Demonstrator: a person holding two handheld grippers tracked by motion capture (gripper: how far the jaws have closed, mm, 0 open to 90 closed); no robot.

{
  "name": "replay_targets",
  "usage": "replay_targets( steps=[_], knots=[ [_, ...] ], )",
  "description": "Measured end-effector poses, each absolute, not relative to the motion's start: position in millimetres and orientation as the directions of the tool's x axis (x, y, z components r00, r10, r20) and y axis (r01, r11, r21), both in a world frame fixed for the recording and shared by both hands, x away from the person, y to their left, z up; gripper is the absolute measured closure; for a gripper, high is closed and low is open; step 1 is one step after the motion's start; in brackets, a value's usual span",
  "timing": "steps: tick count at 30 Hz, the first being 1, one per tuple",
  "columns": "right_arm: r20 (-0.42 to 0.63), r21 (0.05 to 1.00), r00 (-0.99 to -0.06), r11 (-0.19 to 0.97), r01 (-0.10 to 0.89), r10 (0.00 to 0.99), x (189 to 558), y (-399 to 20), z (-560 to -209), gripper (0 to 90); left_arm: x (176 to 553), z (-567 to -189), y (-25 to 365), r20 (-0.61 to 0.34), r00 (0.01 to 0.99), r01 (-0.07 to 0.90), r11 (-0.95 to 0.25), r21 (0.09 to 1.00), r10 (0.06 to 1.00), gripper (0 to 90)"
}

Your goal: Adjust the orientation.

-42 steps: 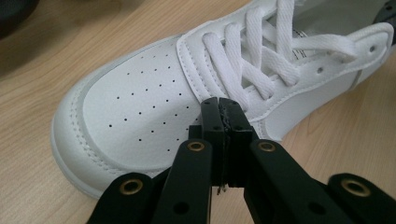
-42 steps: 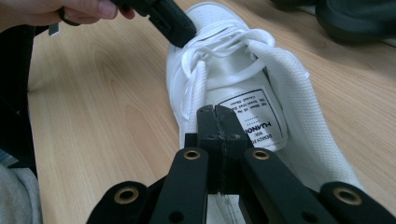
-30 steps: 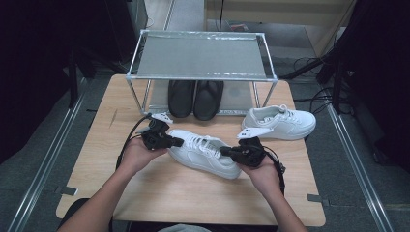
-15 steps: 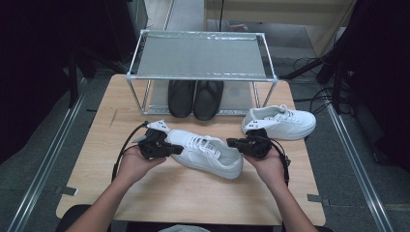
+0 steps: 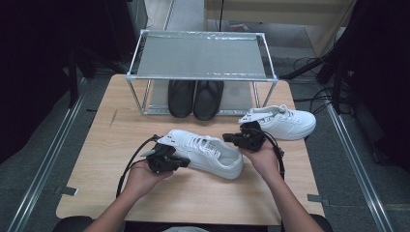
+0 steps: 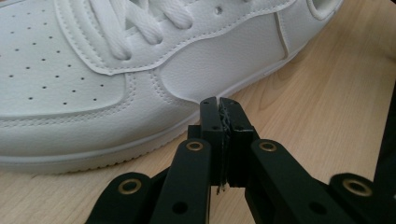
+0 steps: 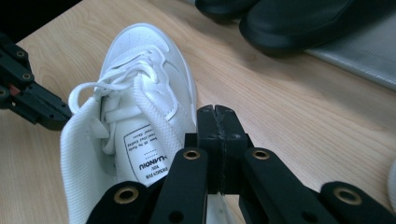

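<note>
A white sneaker [image 5: 205, 152] lies on the wooden table [image 5: 121, 135], toe to the left. My left gripper [image 5: 183, 162] is at its near side. In the left gripper view the jaws [image 6: 218, 101] are shut and empty, with their tips at the sneaker's [image 6: 93, 70] sole edge. My right gripper [image 5: 227, 139] is at the far side near the heel end. It is shut [image 7: 216, 111] with nothing in it, close beside the sneaker's [image 7: 140, 93] collar, and the tongue label shows. The left gripper [image 7: 32, 105] appears beyond the shoe.
A second white sneaker [image 5: 283, 121] lies at the right of the table. A metal rack [image 5: 200, 53] stands at the back, with a pair of black shoes [image 5: 196, 99] under it. Cables trail from both grippers.
My left gripper has come from the toe end toward the person along the near side. My right gripper has gone from the near heel end to the far side. The sneaker has hardly shifted.
</note>
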State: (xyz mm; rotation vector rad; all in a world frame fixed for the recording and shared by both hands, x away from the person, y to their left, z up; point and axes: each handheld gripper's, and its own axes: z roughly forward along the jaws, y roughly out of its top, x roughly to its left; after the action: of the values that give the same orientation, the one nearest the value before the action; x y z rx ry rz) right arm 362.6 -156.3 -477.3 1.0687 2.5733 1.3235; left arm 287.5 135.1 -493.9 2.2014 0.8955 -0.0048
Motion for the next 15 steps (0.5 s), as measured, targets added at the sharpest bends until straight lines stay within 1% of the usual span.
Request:
replay_targets(
  steps=[6, 9, 11, 15],
  knots=[
    [0.258, 0.727, -0.767, 0.405, 0.554, 0.588, 367, -151, -479, 90.0, 291, -502, 133, -0.275, 0.739, 0.620, -0.460, 0.636, 0.615, 89.4],
    [0.251, 0.726, -0.770, 0.412, 0.550, 0.586, 367, -148, -479, 90.0, 292, -508, 131, -0.256, 0.738, 0.622, -0.483, 0.617, 0.624, 89.0],
    [0.244, 0.726, -0.771, 0.417, 0.547, 0.588, 366, -147, -479, 90.0, 293, -509, 131, -0.267, 0.737, 0.625, -0.478, 0.617, 0.621, 89.0],
    [0.238, 0.727, -0.774, 0.421, 0.543, 0.586, 365, -146, -479, 90.0, 294, -509, 131, -0.258, 0.742, 0.619, -0.486, 0.617, 0.618, 89.4]
  ],
)
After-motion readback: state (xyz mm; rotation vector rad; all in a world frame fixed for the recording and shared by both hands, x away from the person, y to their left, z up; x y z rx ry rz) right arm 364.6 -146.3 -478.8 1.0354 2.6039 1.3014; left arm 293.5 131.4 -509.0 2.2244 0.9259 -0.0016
